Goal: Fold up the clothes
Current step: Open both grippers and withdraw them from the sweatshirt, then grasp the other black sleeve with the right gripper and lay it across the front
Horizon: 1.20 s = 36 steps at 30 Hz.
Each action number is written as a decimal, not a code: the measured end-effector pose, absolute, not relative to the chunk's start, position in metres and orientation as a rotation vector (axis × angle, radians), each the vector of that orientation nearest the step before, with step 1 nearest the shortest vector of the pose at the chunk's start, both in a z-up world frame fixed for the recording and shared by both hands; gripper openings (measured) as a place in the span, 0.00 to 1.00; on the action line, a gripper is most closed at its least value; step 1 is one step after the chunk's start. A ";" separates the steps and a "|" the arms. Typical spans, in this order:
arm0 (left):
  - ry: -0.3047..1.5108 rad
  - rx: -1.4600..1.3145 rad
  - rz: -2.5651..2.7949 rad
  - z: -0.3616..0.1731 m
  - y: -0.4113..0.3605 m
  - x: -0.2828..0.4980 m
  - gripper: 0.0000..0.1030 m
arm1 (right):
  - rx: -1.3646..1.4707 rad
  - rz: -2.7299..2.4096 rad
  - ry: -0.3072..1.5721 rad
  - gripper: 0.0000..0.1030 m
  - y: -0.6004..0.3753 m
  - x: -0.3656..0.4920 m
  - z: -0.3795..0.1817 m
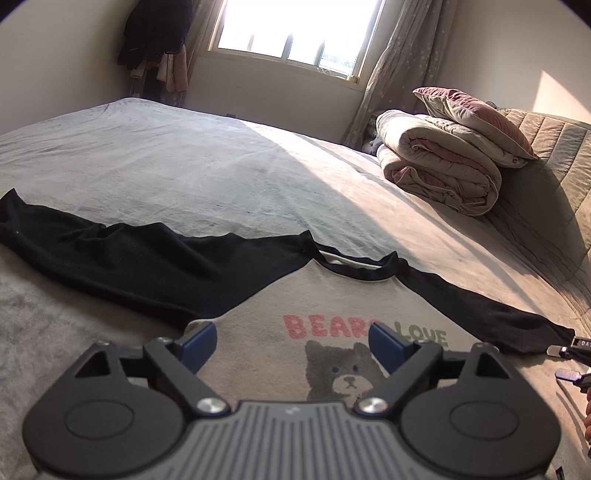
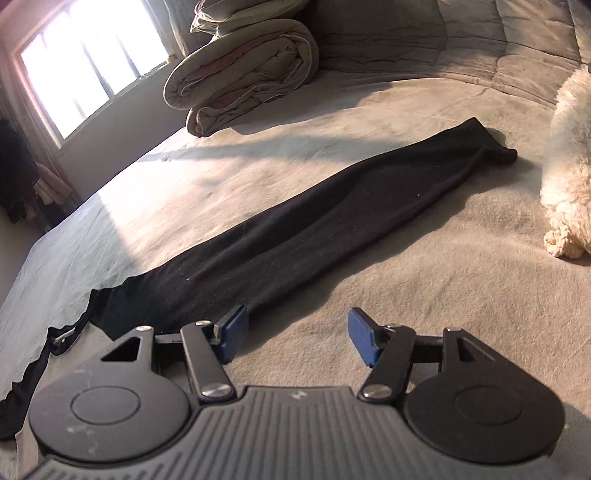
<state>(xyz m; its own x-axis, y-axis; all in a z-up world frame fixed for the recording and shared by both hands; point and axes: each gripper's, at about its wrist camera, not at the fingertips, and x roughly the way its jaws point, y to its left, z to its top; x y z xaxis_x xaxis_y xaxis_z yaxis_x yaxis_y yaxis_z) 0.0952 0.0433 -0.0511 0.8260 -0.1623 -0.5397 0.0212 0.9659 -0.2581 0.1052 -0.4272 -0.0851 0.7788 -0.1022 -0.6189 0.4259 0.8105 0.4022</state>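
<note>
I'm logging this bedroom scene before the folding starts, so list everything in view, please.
shirt: one, beige body with bear print, black sleeves, flat on the bed.
bed: one, grey-beige cover, fills both views.
folded quilt: one, beige and pink, far right of bed.
pillow: one, beige-maroon, on the quilt.
window: one, bright, far wall.
curtain: one, pale patterned, right of window.
hanging clothes: dark, left corner.
fluffy white thing: one, right edge.
left gripper: open.
right gripper: open.

Matt cloth shirt (image 1: 258, 310) lies on a soft, fuzzy bedcover (image 1: 184, 166).
</note>
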 end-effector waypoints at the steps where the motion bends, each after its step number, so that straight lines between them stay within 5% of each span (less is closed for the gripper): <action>1: 0.602 -0.252 -0.089 -0.053 0.044 0.097 0.91 | 0.593 -0.329 0.607 0.62 -0.436 0.107 -0.088; 10: 0.661 -0.255 -0.073 -0.062 0.048 0.111 0.92 | 0.799 -0.459 0.468 0.61 -0.493 0.120 -0.099; 23: 0.705 -0.257 -0.083 -0.072 0.044 0.125 0.92 | 0.902 -0.554 0.366 0.33 -0.534 0.135 -0.109; 27: 0.715 -0.263 -0.086 -0.073 0.042 0.128 0.92 | 0.878 -0.581 0.363 0.15 -0.535 0.138 -0.107; 36: 0.732 -0.265 -0.079 -0.072 0.042 0.131 0.92 | 0.828 -0.485 0.274 0.09 -0.514 0.138 -0.070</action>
